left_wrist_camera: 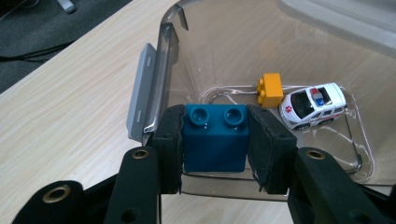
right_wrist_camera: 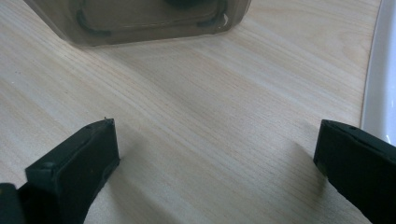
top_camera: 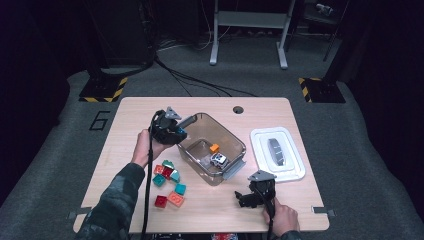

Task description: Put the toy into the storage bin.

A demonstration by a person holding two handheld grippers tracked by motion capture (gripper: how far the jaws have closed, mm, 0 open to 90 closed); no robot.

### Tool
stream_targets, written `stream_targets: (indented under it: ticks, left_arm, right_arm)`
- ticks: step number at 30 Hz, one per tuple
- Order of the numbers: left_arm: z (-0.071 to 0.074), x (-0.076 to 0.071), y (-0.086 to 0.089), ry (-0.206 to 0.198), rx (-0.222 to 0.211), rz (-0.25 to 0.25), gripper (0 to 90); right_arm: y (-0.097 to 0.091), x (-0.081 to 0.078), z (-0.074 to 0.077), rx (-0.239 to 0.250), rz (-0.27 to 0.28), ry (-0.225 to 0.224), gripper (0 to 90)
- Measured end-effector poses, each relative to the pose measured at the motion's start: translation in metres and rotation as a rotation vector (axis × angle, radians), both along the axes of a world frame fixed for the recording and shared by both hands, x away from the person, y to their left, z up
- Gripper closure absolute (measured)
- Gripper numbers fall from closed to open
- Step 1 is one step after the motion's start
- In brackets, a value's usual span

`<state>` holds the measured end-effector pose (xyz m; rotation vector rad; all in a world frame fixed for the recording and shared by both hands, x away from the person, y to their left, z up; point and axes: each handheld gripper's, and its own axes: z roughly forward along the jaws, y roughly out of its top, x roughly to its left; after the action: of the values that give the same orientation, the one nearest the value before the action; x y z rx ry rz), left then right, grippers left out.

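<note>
My left gripper [left_wrist_camera: 215,135] is shut on a dark blue two-stud brick [left_wrist_camera: 215,140], held just over the near rim of a clear plastic bin [left_wrist_camera: 163,70]. In the high view the left gripper [top_camera: 176,131] sits at the bin's [top_camera: 235,140] left edge. An orange brick [left_wrist_camera: 271,88] and a white toy police car [left_wrist_camera: 313,105] lie in the bin; from above they show as the orange brick [top_camera: 214,148] and the car [top_camera: 218,159]. My right gripper [right_wrist_camera: 215,158] rests low over bare wood with its jaws wide apart and nothing between them; the high view puts it [top_camera: 247,199] near the front edge.
Several loose bricks [top_camera: 169,182] in red, teal and orange lie on the table left of the bin. The bin's white lid [top_camera: 277,154] lies flat to the right. The wooden table [top_camera: 210,210] has a cable hole [top_camera: 238,109] at the back.
</note>
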<state>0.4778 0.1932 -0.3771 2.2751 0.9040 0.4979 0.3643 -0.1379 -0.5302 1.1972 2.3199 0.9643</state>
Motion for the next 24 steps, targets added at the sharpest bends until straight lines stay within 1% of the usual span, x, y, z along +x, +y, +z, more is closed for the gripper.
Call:
stream_targets:
  ticks: [1,4,8,9,11,12,13,14,16,18,19,20,22,23,24]
  left_arm:
    - [-0.001,0.000,-0.001,-0.005,0.009,-0.002,58.9]
    - [-0.003,-0.001,-0.002,0.005,0.016,-0.015,58.9]
    - [-0.007,-0.001,-0.003,0.020,0.013,-0.018,58.8]
    - [-0.007,0.000,-0.003,0.020,0.019,-0.019,58.8]
    - [-0.009,0.000,-0.004,0.031,0.019,-0.017,57.4]
    - [-0.010,0.000,-0.003,0.039,0.020,-0.020,54.4]
    - [-0.011,-0.001,-0.002,0.038,0.009,-0.013,50.4]
    - [-0.011,-0.002,-0.001,0.036,0.011,-0.009,45.6]
    - [-0.010,-0.004,0.002,0.035,0.001,-0.001,37.1]
    - [-0.008,-0.008,0.006,0.021,-0.028,0.017,30.2]
    - [-0.006,-0.011,0.009,0.011,-0.028,0.020,27.1]
    - [-0.005,-0.014,0.011,0.004,-0.040,0.028,23.6]
    - [-0.002,-0.019,0.016,-0.002,-0.049,0.032,18.6]
    - [-0.001,-0.022,0.020,-0.011,-0.067,0.039,16.4]
    - [-0.001,-0.026,0.023,-0.013,-0.072,0.042,15.3]
  right_arm:
    - [0.000,0.000,0.000,0.000,0.000,0.001,0.0]
    - [0.000,0.000,0.000,0.000,0.000,0.001,0.0]
    - [0.000,0.000,0.000,0.000,0.000,0.000,0.0]
    - [0.000,0.000,0.000,0.001,-0.001,0.001,0.0]
    - [0.000,0.000,0.000,0.000,0.000,0.000,0.0]
    - [0.000,0.000,0.000,0.000,0.000,0.000,0.0]
    - [0.000,0.000,0.000,0.001,-0.001,0.000,0.0]
    - [0.000,0.000,0.000,0.000,0.000,0.000,0.0]
    - [0.000,0.000,0.000,0.000,0.000,0.000,0.0]
    - [0.000,0.000,0.000,0.002,0.001,0.001,0.0]
    - [0.000,0.000,0.000,0.002,0.002,0.001,0.0]
    - [0.000,0.000,0.000,0.002,0.001,0.000,0.0]
    - [0.000,0.000,0.000,0.001,-0.001,0.000,0.0]
    - [0.000,0.000,0.000,0.002,0.002,0.001,0.0]
    - [0.000,0.000,0.000,0.002,0.001,0.000,0.0]
